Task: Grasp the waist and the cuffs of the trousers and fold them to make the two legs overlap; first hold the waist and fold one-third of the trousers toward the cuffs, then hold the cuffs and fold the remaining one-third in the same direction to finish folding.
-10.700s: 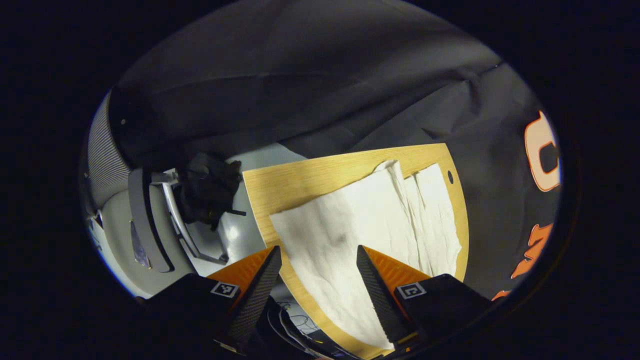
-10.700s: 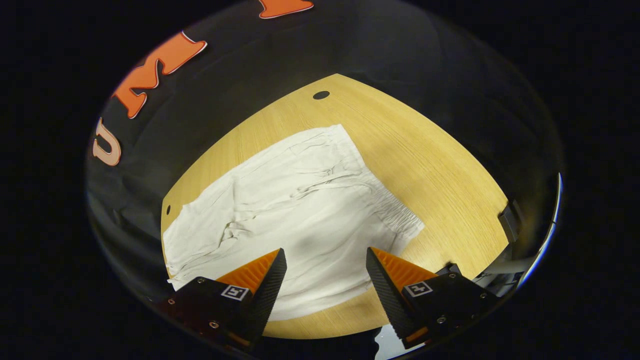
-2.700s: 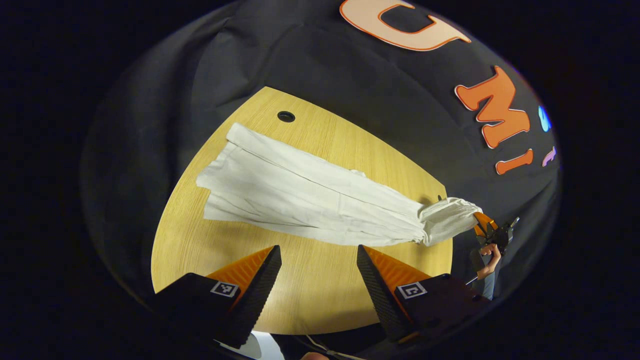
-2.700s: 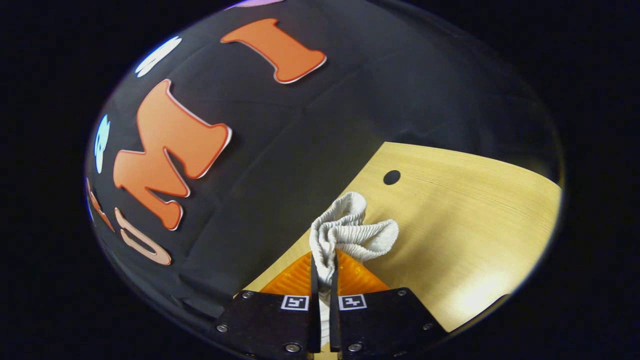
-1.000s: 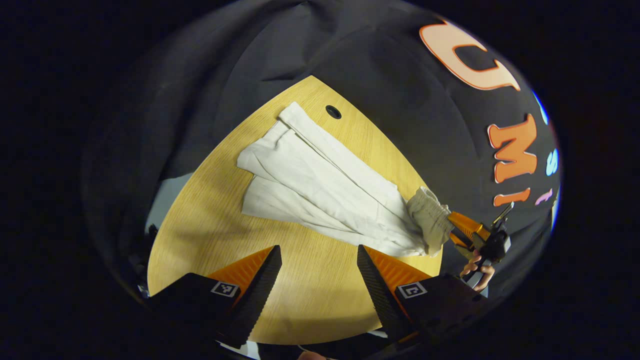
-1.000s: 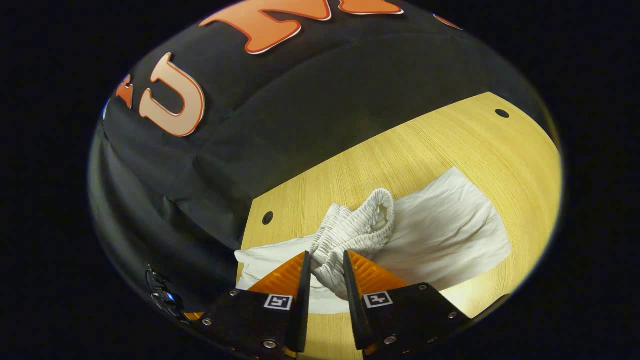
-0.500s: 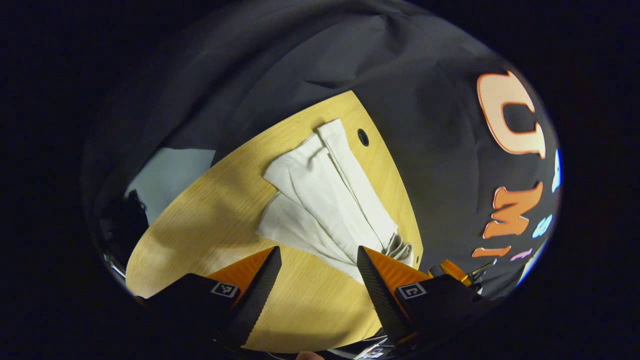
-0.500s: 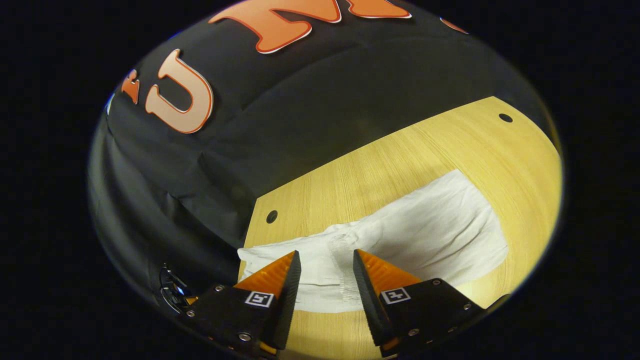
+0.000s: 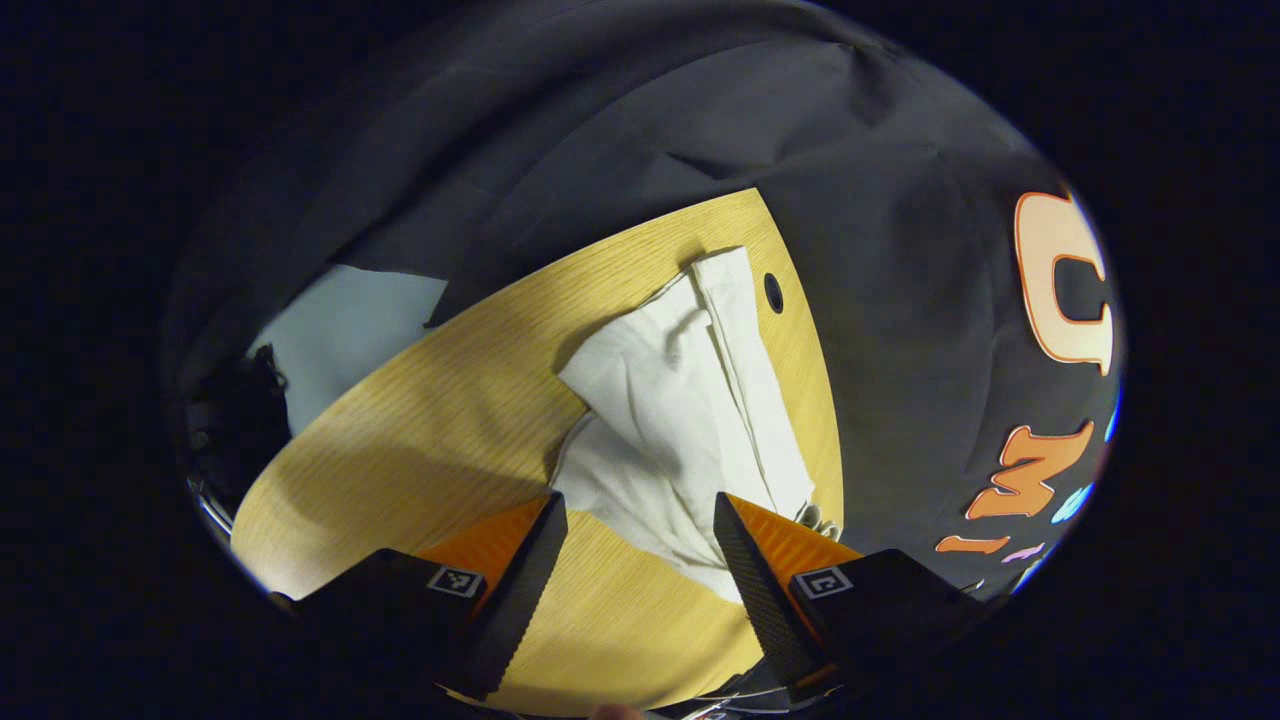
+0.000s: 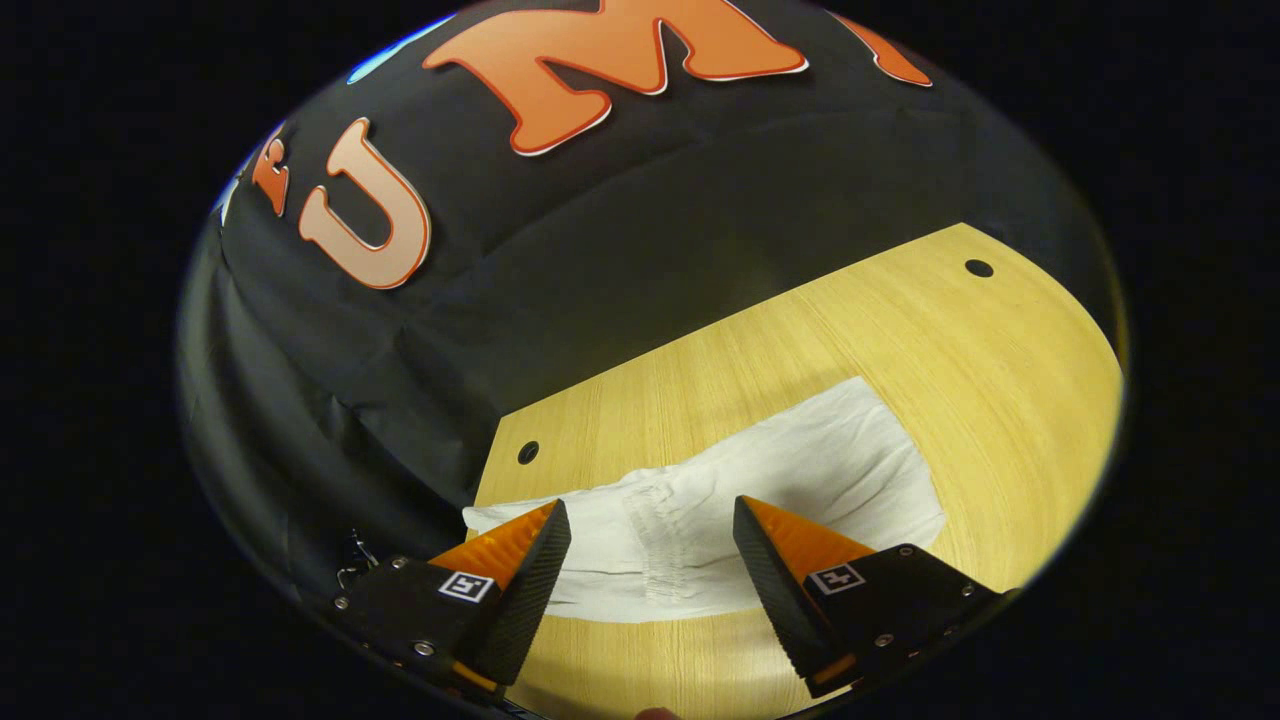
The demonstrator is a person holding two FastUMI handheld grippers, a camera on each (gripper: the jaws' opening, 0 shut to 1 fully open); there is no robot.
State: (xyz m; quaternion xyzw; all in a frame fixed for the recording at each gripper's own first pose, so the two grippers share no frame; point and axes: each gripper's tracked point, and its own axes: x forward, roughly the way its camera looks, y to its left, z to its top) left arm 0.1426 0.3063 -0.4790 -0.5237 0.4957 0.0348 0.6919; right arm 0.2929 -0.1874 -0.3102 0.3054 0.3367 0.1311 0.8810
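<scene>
Trousers lie flat on your table, partly folded, elastic waist nearest your right gripper. Its jaws stand wide open, holding nothing. Your left gripper hovers over the cloth's near edge, jaws equally wide, empty.

A light wooden table with small round holes near its corners spans the middle of both views. White trousers lie flat and creased on it: right of centre in the left gripper view, lower centre in the right gripper view.
</scene>
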